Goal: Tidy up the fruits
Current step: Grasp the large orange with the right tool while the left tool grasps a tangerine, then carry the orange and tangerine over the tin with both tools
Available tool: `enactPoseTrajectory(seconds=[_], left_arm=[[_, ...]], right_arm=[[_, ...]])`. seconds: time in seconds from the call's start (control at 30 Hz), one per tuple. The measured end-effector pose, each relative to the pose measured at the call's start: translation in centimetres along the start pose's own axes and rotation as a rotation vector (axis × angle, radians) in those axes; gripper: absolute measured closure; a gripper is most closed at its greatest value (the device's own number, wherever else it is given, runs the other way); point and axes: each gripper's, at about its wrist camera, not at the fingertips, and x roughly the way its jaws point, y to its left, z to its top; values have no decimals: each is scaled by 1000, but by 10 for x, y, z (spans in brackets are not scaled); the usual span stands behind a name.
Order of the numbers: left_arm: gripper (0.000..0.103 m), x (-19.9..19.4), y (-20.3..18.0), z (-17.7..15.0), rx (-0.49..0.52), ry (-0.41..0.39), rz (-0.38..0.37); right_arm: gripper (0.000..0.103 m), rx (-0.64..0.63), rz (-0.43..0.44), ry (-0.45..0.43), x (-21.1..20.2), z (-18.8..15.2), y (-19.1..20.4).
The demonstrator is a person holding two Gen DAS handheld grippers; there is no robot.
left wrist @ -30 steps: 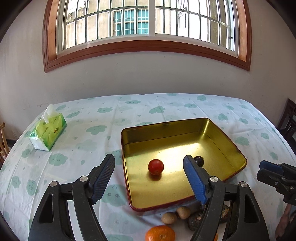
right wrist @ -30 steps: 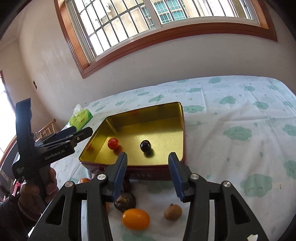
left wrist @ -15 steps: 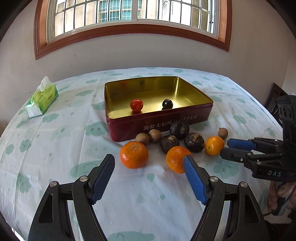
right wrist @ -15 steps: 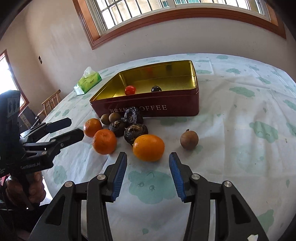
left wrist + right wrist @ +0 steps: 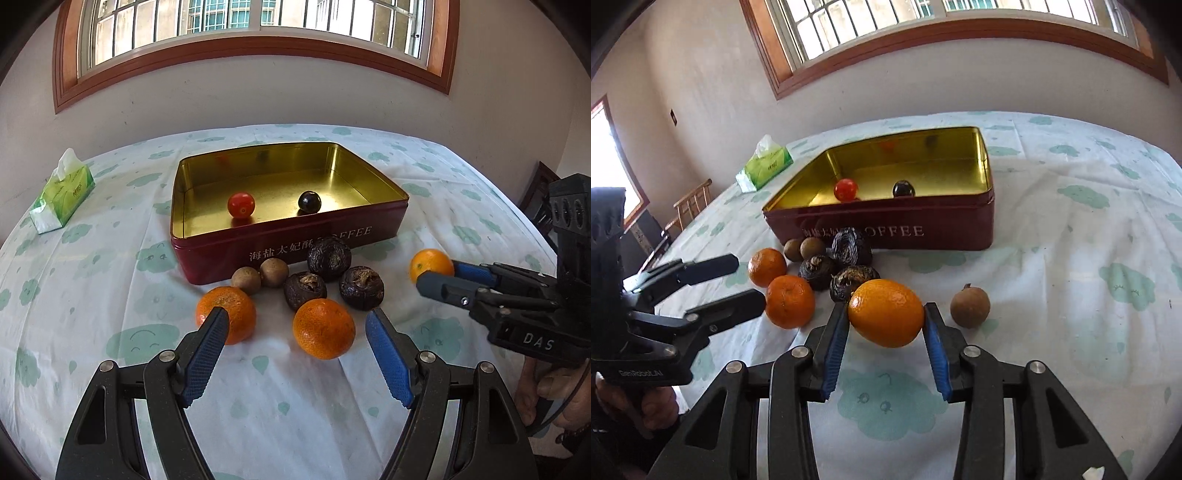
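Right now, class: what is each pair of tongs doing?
Left tongs: open, holding nothing.
Right tongs: have just been closing, pads against the smooth orange, which they grip.

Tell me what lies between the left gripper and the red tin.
Two mandarins, then three dark wrinkled fruits and two small brown fruits, before the tin; left wrist view.

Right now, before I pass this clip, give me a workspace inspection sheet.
Surface: cloud-print tablecloth, flat.
Job's things: red tin holds a cherry tomato and a dark fruit; two mandarins, three wrinkled dark fruits and three small brown fruits lie outside it.
Clutter: tissue pack.
Claws: left claw open, empty; right claw has just been closing, pads on the smooth orange.
Cables: thin lead by one hand.
Surroundings: window, wooden chair.
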Motion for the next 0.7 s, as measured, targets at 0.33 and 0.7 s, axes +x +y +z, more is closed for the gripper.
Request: enactPoseTrajectory(seconds=[0.33, 0.7], left_arm=[[27, 23, -19, 0, 66, 4, 0], [62, 31, -12, -7, -10, 49, -36]], right_arm=[[65, 235, -130, -145, -39, -2, -67], [65, 236, -115, -84, -28, -2, -69]])
